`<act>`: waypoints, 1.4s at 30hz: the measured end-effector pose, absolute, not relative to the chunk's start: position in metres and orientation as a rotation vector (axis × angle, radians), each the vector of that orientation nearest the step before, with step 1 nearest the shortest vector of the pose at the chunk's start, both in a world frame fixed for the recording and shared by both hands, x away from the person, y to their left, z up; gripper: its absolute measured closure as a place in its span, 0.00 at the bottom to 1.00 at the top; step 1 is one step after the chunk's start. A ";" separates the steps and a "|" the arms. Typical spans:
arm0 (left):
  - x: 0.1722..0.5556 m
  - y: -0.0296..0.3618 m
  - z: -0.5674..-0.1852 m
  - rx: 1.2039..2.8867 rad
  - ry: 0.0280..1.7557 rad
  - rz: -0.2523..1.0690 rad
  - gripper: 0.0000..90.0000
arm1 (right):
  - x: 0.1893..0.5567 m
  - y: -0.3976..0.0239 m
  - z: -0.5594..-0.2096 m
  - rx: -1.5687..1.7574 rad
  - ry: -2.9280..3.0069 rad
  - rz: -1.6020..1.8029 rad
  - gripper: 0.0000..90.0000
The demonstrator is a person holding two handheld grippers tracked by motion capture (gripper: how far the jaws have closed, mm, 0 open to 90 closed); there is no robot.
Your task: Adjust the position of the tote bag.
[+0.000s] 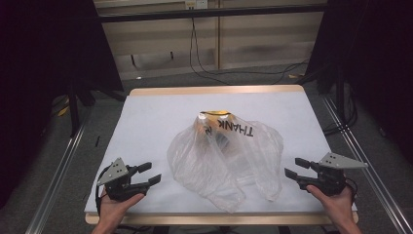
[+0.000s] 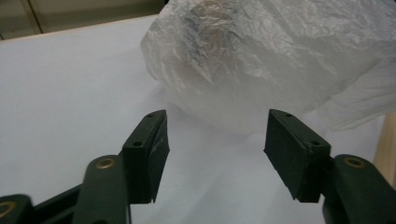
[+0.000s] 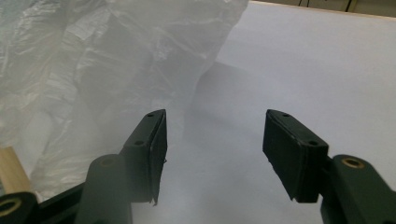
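A crumpled translucent plastic bag (image 1: 229,156) printed with "THANK" lies in the middle of the white-covered table (image 1: 156,112). Dark and yellow things show dimly through its far end (image 1: 215,116); what they are I cannot tell. My left gripper (image 1: 150,173) rests open near the front left, a little left of the bag, jaws pointing at it. The bag (image 2: 261,60) rises just beyond its spread jaws (image 2: 214,154). My right gripper (image 1: 294,168) sits open at the front right, just right of the bag. The bag (image 3: 93,70) fills the left side ahead of its empty jaws (image 3: 212,154).
The table's wooden edge (image 1: 214,90) borders the white cover. Metal rails (image 1: 58,170) run along the floor on both sides. Cables (image 1: 204,68) trail on the floor behind the table, near a pale wall and black curtains.
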State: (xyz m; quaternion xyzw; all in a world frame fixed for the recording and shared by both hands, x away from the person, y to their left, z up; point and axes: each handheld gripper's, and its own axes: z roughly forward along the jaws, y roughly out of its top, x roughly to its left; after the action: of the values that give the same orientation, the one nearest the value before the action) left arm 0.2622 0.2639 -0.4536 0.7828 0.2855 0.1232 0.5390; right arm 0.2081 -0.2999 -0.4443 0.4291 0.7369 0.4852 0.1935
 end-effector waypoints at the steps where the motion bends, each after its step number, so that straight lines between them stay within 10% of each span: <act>1: 0.262 0.263 -0.453 1.878 0.666 0.297 0.47 | 0.208 -0.300 -0.444 1.196 2.073 1.369 0.47; 26: 0.238 0.220 -0.436 1.927 0.465 0.182 0.76 | 0.180 -0.276 -0.421 1.012 2.193 1.485 0.70; 42: 0.222 0.169 -0.411 1.928 0.278 0.091 0.75 | 0.180 -0.259 -0.423 0.955 2.269 1.478 0.79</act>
State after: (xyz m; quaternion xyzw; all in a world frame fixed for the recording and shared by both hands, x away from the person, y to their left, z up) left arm 0.2218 0.1693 -0.4113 0.8184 0.1180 0.0386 0.5611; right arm 0.1796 -0.2592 -0.4228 0.3297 0.7830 0.5099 0.1347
